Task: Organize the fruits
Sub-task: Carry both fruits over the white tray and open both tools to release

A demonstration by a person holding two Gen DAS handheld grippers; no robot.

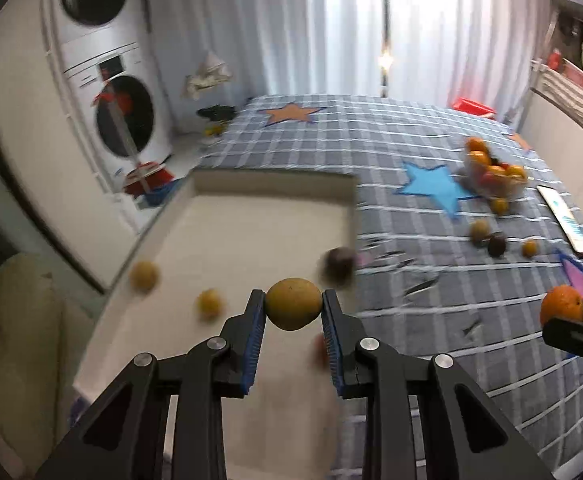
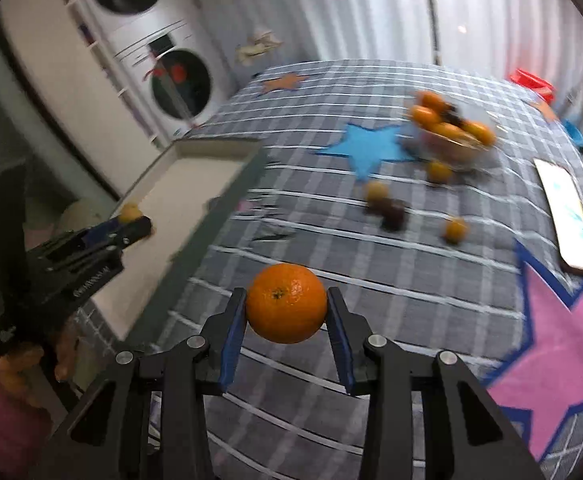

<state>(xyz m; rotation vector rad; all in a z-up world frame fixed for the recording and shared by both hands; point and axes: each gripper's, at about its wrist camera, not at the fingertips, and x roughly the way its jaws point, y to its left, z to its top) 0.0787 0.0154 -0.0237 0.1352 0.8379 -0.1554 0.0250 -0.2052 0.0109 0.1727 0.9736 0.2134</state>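
Observation:
My left gripper (image 1: 293, 309) is shut on a small yellow-green fruit (image 1: 293, 309) and hangs over the near part of a shallow white box (image 1: 251, 216). Two yellow fruits (image 1: 144, 276) (image 1: 209, 303) and a dark one (image 1: 338, 266) lie blurred in the box. My right gripper (image 2: 286, 309) is shut on an orange (image 2: 286, 309) above the checked cloth (image 2: 371, 264), to the right of the box (image 2: 195, 184). A clear bowl of oranges (image 2: 451, 132) stands further back, with loose fruits (image 2: 387, 204) in front of it.
A phone (image 2: 567, 216) lies flat at the cloth's right edge. Stacked washing machines (image 1: 107, 76) stand at the left, curtains behind. A cream cushion (image 1: 23, 344) sits left of the box. A red container (image 1: 471, 106) is at the far right corner.

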